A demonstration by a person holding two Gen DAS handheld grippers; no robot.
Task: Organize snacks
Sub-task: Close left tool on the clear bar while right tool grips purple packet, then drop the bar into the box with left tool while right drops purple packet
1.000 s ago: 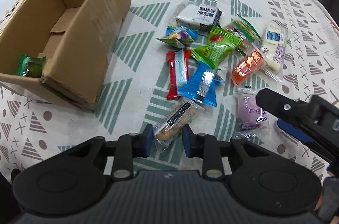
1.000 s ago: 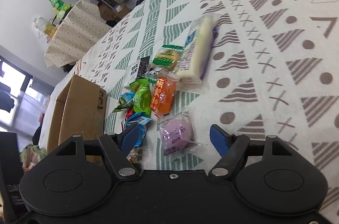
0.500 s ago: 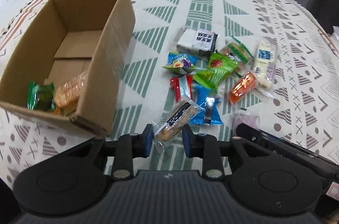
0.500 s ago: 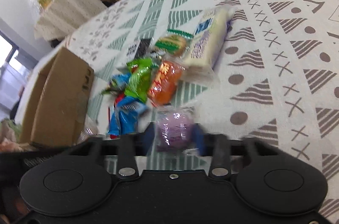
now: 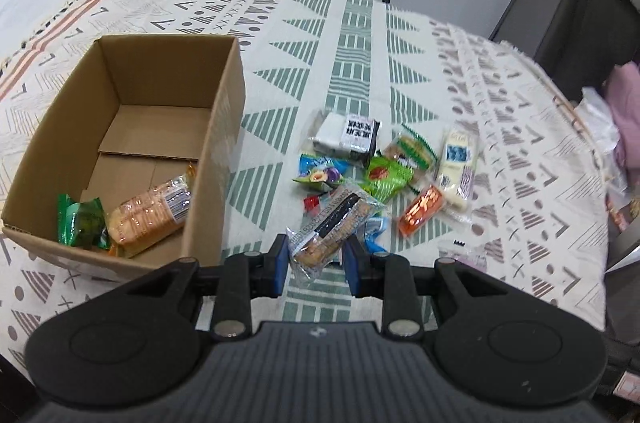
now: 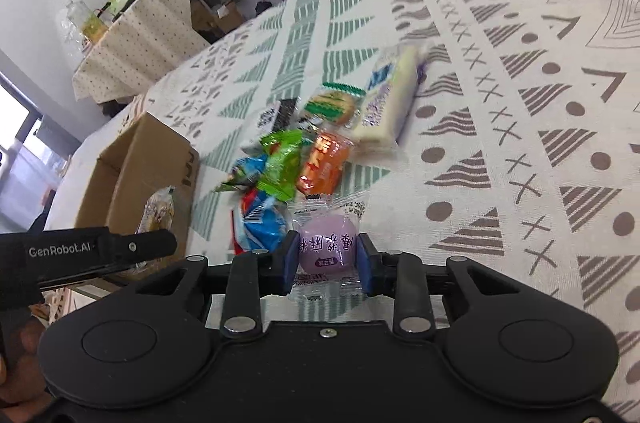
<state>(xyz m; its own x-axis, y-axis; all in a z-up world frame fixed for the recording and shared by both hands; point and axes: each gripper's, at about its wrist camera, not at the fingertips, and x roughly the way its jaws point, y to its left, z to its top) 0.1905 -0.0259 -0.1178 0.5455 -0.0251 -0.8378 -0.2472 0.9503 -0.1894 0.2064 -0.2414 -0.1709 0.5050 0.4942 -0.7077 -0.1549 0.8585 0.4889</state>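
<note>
Since a second ago the right claw (image 6: 327, 260) has drawn in around the round purple sweet in clear wrap (image 6: 326, 248) and is closing, blue pads pressing its sides. Left claw (image 5: 316, 259) grips, narrow, a clear-wrapped biscuit bar with a black stripe (image 5: 334, 223), lifted off the patterned table (image 5: 360, 35) (just right of the open brown cardboard box (image 5: 212, 147)). Other packets lie heaped beyond, an orange one (image 5: 421, 210) among them.

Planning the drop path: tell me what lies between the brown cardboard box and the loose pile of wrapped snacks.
Left wrist view: only bare patterned tablecloth lies between the brown cardboard box and the snack pile.
</note>
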